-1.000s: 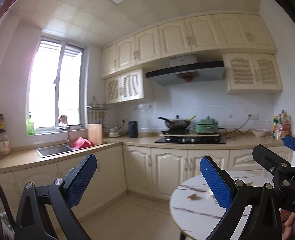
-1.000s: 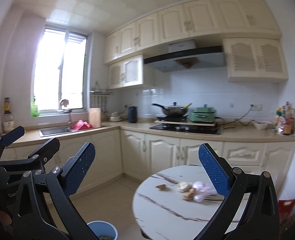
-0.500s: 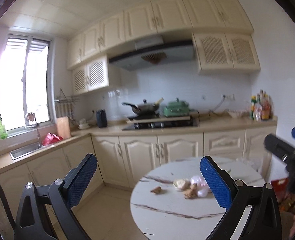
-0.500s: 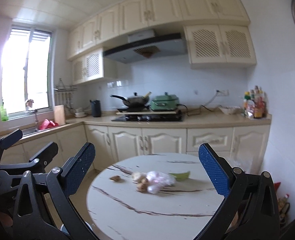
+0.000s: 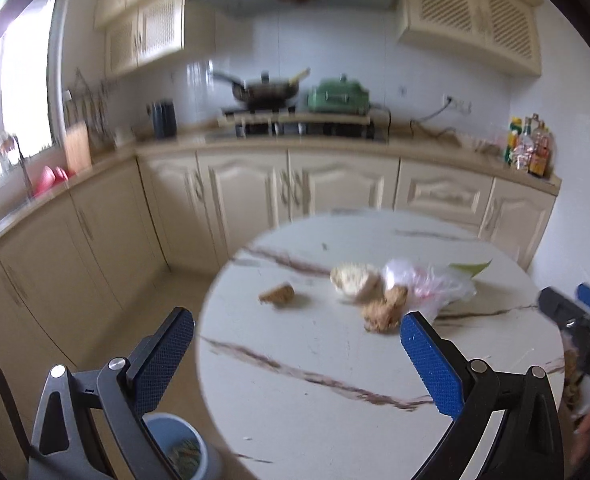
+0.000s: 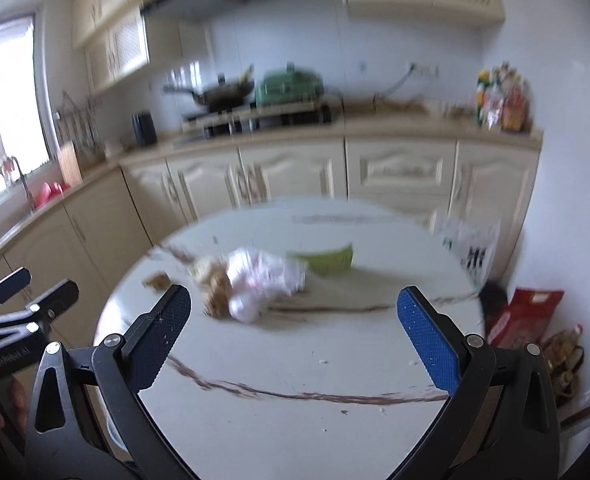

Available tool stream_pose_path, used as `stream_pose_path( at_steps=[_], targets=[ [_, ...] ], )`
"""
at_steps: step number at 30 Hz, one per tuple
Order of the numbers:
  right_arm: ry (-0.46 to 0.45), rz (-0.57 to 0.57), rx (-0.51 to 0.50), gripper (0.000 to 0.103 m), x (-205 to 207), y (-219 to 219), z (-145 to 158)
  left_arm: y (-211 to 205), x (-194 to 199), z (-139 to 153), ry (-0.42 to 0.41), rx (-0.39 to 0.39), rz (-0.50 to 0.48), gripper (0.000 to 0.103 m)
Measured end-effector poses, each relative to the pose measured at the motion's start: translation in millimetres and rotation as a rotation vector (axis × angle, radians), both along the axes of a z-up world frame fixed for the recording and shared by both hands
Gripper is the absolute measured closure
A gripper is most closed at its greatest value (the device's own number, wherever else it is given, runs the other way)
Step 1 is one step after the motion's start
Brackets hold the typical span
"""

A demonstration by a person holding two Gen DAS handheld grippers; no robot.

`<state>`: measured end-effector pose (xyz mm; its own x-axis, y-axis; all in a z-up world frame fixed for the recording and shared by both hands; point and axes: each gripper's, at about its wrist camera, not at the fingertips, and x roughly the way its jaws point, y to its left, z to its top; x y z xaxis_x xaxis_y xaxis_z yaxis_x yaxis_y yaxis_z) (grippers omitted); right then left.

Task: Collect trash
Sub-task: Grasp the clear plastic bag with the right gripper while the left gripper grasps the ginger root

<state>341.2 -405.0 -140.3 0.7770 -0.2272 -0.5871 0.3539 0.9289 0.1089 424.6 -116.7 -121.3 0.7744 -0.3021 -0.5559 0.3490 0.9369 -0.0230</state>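
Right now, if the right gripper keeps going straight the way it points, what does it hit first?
Probably the bare marble tabletop. The open right gripper aims down at it, and the crumpled plastic bag with the brown scraps lies farther on, slightly left of centre. Blur makes depth uncertain.

Bare tabletop [image 6: 295, 360] before scraps [image 6: 251, 284]; leaf [image 6: 331, 260] behind.

On the round white marble table [image 5: 335, 400]: one crumpled clear plastic bag [image 5: 427, 284], one green leaf [image 5: 469, 268], three brownish-beige food scraps [image 5: 277, 294]. One blue bin [image 5: 199, 456].
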Motion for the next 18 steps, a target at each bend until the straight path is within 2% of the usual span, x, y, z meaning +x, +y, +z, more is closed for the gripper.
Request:
stream_pose_path(
  at_steps=[1, 5, 10, 13, 14, 16, 18],
  targets=[
    [0.026, 0.006, 0.016, 0.000, 11, -5, -11, 0, 14, -2, 0.034, -0.002, -0.009, 0.001],
    [0.092, 0.021, 0.110, 0.000, 46, -24, -44, -7, 57, 0, 0.084, 0.023, -0.013, 0.001],
    [0.113, 0.038, 0.318, 0.000, 82, -58, -78, -11, 95, -1, 0.117, 0.034, -0.031, 0.001],
    [0.106, 0.048, 0.372, 0.003, 99, -64, -90, -13, 113, -1, 0.135, 0.042, -0.041, 0.001],
    [0.107, 0.049, 0.381, 0.009, 103, -65, -92, -14, 119, 0, 0.140, 0.044, -0.046, 0.001],
    [0.117, 0.064, 0.393, 0.028, 113, -66, -97, -19, 127, -3, 0.145, 0.043, -0.065, 0.001],
    [0.130, 0.069, 0.402, 0.053, 122, -67, -103, -29, 137, -3, 0.147, 0.050, -0.091, 0.001]
  ],
)
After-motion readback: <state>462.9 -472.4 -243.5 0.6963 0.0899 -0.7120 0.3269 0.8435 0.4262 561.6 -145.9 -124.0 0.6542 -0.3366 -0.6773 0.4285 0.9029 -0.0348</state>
